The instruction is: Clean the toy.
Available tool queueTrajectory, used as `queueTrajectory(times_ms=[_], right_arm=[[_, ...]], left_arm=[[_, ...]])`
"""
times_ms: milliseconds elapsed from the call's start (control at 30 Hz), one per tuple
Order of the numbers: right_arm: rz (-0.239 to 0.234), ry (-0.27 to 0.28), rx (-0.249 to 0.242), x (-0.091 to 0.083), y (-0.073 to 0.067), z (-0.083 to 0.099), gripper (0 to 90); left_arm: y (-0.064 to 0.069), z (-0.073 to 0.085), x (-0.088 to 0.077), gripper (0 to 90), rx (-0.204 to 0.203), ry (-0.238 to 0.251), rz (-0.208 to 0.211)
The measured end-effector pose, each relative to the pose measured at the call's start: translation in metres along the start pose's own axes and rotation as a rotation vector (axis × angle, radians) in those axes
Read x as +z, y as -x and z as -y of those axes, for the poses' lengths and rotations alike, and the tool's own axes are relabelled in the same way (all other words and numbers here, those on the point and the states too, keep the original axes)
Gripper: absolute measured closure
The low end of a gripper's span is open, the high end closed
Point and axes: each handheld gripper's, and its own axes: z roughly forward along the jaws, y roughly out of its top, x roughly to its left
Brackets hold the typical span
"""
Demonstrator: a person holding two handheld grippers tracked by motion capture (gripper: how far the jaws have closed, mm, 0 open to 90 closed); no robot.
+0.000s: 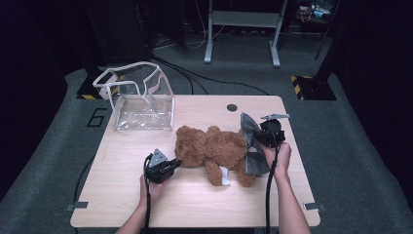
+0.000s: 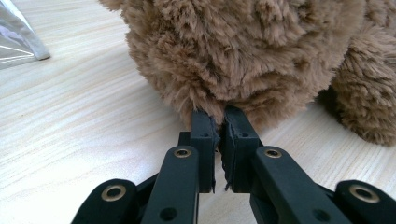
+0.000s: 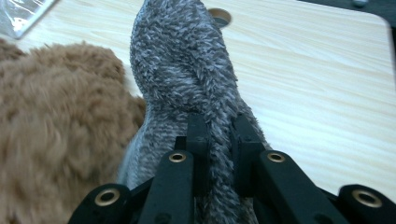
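Note:
A brown teddy bear (image 1: 214,151) lies on its side in the middle of the wooden table (image 1: 195,204). At the bear's left end my left gripper (image 1: 175,164) is shut on a tuft of its fur; in the left gripper view the two black jaws (image 2: 218,120) pinch the fur at the bottom of the bear (image 2: 243,51). A grey fuzzy cloth (image 1: 252,146) stands up at the bear's right end, lifted off the table. My right gripper (image 1: 256,139) is shut on it, and the cloth (image 3: 187,60) rises between the jaws (image 3: 219,127) beside the bear (image 3: 56,130).
A clear plastic bag (image 1: 141,100) with a white rim stands open at the table's back left. A round cable hole (image 1: 232,107) sits near the back edge. A white label (image 1: 224,175) hangs from the bear. Bare tabletop lies along the front edge.

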Motion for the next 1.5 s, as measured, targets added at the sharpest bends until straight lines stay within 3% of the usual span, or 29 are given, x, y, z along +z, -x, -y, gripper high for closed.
queueTrajectory(times_ms=[133,167,233,267,400,567,700,733,833,933,1000,1133,1233,1300,1333,1367,1500], right_arm=[[-0.024,-0.018,-0.017,0.013,-0.006,-0.009,80.9],[-0.059,-0.037,-0.028,0.024,-0.009,-0.012,80.9],[-0.084,-0.072,-0.048,0.036,-0.015,-0.014,80.8],[-0.084,-0.072,-0.048,0.036,-0.015,-0.014,80.8],[-0.078,-0.154,-0.067,0.061,-0.022,-0.011,80.9],[-0.021,-0.172,-0.038,0.068,-0.015,-0.009,81.1],[0.077,-0.185,-0.025,0.07,-0.004,-0.011,81.0],[0.077,-0.185,-0.025,0.07,-0.004,-0.011,81.0],[0.143,-0.226,0.031,0.069,0.013,-0.01,80.9],[0.122,-0.192,0.058,0.062,0.018,-0.009,80.9],[0.064,-0.118,0.068,0.045,0.016,-0.01,80.9],[-0.044,-0.071,0.02,0.031,0.002,-0.011,80.9],[-0.107,-0.09,-0.025,0.034,-0.011,-0.011,80.8],[-0.108,-0.103,-0.045,0.039,-0.015,-0.01,80.8],[-0.115,-0.153,-0.062,0.05,-0.018,-0.008,80.8],[-0.115,-0.153,-0.062,0.05,-0.018,-0.008,80.8],[-0.074,-0.19,-0.001,0.068,-0.006,-0.003,81.0]], left_arm=[[0.0,0.0,0.0,83.7,0.006,0.005,-0.003],[0.0,0.0,0.0,83.7,0.006,0.005,-0.003],[0.0,0.0,0.0,83.6,0.004,0.005,-0.004],[0.0,0.0,0.0,83.6,0.004,0.005,-0.004],[0.0,0.0,-0.001,83.6,0.002,-0.004,0.006],[0.0,0.0,0.0,83.6,0.001,0.0,0.006],[0.001,0.0,0.001,83.6,-0.005,0.005,0.005],[0.001,0.0,0.001,83.6,-0.005,0.005,0.005],[0.001,0.0,0.001,83.6,-0.007,0.002,0.004],[0.001,0.0,0.001,83.6,-0.007,0.002,0.004],[0.001,0.0,0.001,83.6,-0.008,0.002,0.004],[0.001,0.0,0.001,83.6,0.002,-0.003,0.001],[0.001,0.0,0.001,83.7,0.003,-0.004,0.0],[0.001,0.0,0.001,83.6,0.004,-0.011,0.003],[0.001,0.0,0.001,83.6,0.004,-0.011,0.003],[0.001,0.0,0.001,83.7,0.004,-0.011,0.003],[0.001,-0.001,0.001,83.6,0.006,-0.011,0.007]])
